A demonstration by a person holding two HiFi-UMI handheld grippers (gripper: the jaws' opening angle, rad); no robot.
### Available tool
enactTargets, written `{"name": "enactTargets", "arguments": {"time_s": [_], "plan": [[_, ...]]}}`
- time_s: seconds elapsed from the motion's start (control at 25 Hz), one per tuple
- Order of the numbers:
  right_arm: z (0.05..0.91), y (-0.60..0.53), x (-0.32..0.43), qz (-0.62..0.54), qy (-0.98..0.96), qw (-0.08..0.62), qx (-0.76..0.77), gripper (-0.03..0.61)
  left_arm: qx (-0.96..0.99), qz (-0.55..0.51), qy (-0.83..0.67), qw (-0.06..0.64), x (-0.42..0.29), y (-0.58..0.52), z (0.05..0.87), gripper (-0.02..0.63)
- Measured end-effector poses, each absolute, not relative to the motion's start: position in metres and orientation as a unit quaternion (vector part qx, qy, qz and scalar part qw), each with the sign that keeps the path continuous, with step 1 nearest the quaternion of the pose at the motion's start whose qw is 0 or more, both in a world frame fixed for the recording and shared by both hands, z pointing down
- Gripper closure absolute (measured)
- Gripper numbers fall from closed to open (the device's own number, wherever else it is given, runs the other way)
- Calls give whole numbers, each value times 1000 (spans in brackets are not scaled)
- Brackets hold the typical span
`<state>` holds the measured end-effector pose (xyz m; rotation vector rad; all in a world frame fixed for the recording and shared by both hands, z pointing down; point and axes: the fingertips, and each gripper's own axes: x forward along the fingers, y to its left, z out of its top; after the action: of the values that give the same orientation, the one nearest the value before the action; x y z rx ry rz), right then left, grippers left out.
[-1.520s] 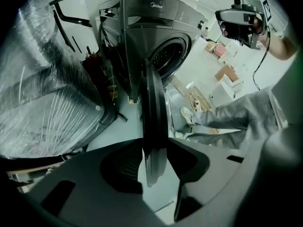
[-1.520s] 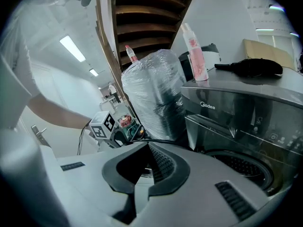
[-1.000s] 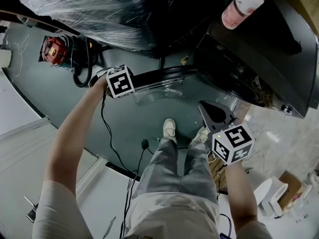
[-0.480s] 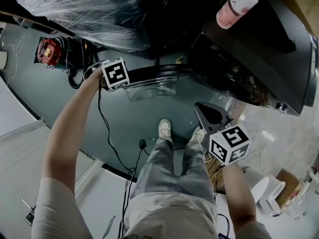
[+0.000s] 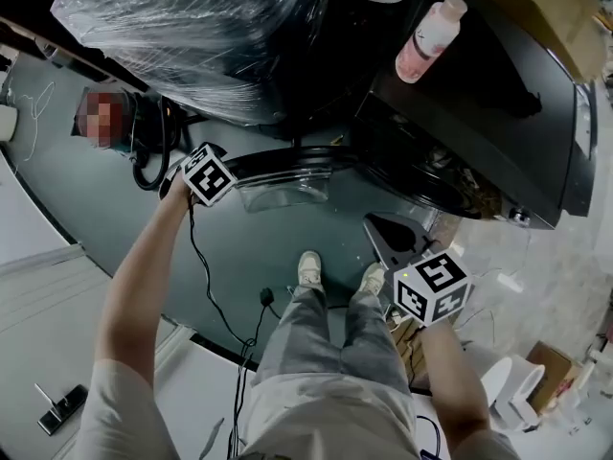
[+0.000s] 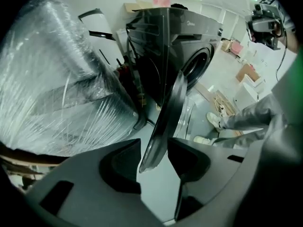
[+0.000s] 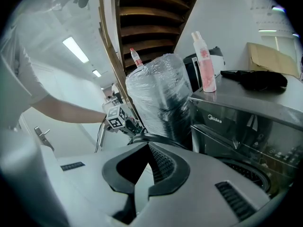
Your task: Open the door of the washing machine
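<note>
Swung door (image 5: 287, 161) farther out vs a sec ago; now edge-on, well clear of washing machine (image 5: 460, 113) front. Left gripper (image 6: 154, 162) jaws opening, door rim btwn them. Right gripper (image 7: 142, 183) nearly closed, empty, off to the side. Prob. about done; only letting go left.

The washing machine (image 5: 498, 94) is black; the bottle (image 5: 421, 41) atop it, pink; the marker cube (image 5: 209, 173) left of it shows black-and-white squares.
</note>
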<state>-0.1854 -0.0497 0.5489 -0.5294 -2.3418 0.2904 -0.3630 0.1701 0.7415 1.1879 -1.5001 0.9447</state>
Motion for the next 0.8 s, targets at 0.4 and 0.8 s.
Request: {"name": "enactTargets", "arguments": {"time_s": [0.4,0.8], "plan": [[463,-72,-170,77,-927,304,-207,554,465,254,-783,326,-316,120,573,436],[331,-116,-145,54,-964,180,-188,552,462,72,-863,190,-265,53,392,495]]}}
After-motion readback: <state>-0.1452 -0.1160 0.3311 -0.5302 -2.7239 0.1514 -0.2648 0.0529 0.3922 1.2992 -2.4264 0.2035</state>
